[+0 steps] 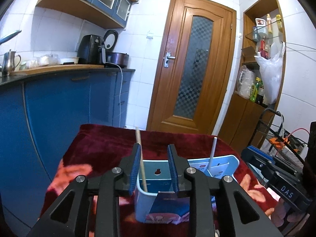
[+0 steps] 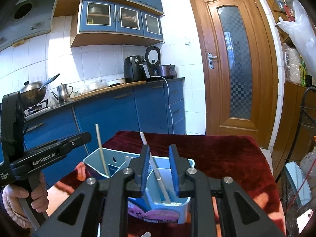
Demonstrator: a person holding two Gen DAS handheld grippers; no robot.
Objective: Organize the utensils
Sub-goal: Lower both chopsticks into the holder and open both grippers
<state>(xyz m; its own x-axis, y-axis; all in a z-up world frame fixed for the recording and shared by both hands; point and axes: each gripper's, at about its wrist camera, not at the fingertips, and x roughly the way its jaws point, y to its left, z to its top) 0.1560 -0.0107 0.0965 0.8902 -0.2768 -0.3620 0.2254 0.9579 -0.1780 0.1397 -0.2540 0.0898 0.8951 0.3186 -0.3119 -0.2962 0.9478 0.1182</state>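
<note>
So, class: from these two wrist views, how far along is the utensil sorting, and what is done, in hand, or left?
Done: the wooden chopstick stands in one compartment of the light blue holder, and the white chopstick leans in another. In hand: nothing; the left gripper and right gripper stand open around them, pads clear. Left: no loose utensils show on the red cloth, so it looks nearly finished.

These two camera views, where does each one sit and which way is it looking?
Left wrist view: sits on the left gripper, looking along its open jaws at the blue utensil holder, wooden chopstick and door; the right gripper shows at right.
Right wrist view: sits on the right gripper, looking over the same holder and white chopstick; the left gripper and a hand show.
Shared: holder, both chopsticks, red cloth, door.
</note>
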